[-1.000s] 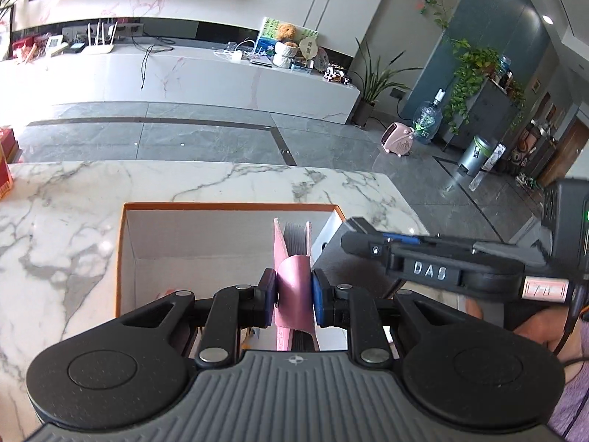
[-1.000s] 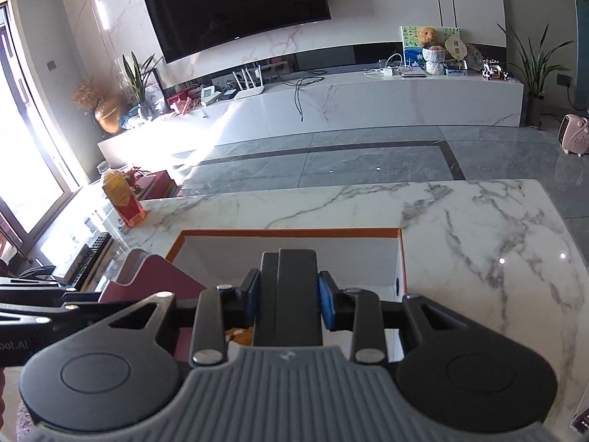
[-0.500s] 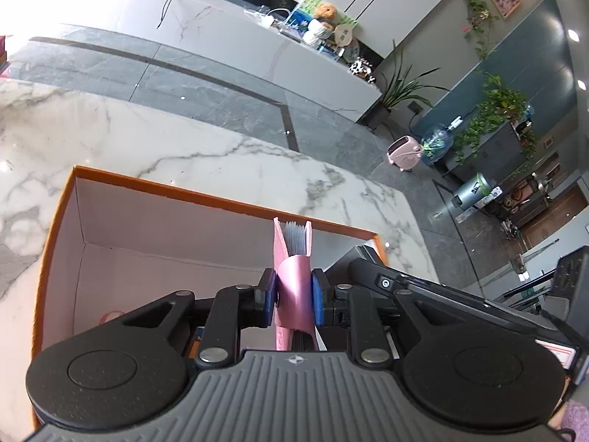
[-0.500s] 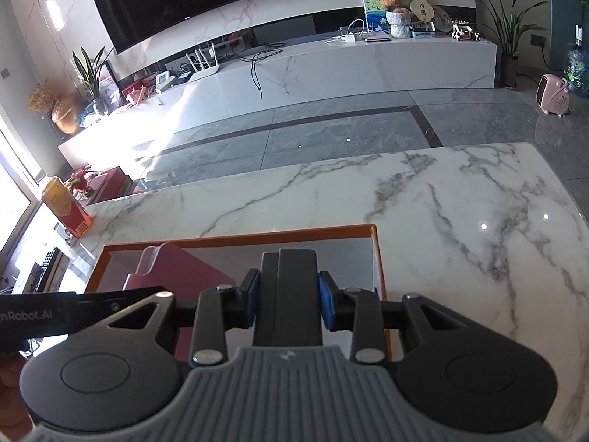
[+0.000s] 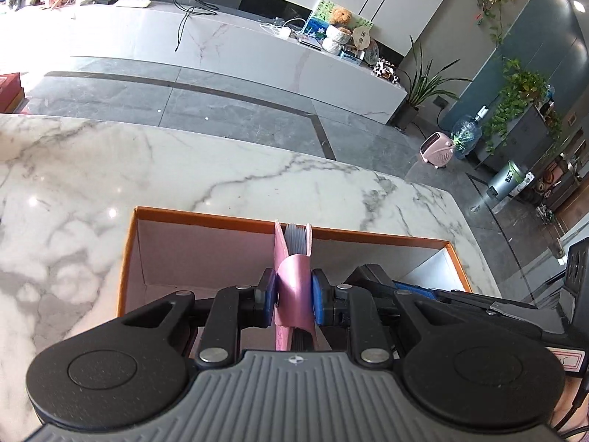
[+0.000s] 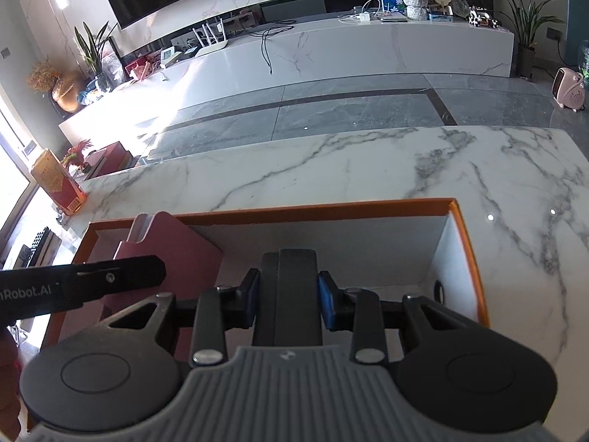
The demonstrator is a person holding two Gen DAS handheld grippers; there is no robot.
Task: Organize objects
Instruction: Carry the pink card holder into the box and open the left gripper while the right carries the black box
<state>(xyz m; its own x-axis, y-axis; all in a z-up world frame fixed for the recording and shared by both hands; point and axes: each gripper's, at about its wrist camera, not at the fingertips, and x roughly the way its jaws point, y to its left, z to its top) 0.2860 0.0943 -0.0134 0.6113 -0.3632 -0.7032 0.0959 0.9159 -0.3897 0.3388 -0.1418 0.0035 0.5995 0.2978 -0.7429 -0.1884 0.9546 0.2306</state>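
Left gripper (image 5: 293,296) pinches a pink notebook (image 5: 292,287) on its thin side, jaws nearly closed, so the book stands up on edge; it sits low inside the orange box (image 5: 221,215), near the left end of the far wall as the right camera shows it. Right gripper (image 6: 288,304) squeezes a black flat case (image 6: 288,294) the same way, jaws partly apart — over the box's right half; I think both go in standing up, side by side, to save room on the marble table (image 6: 368,169).
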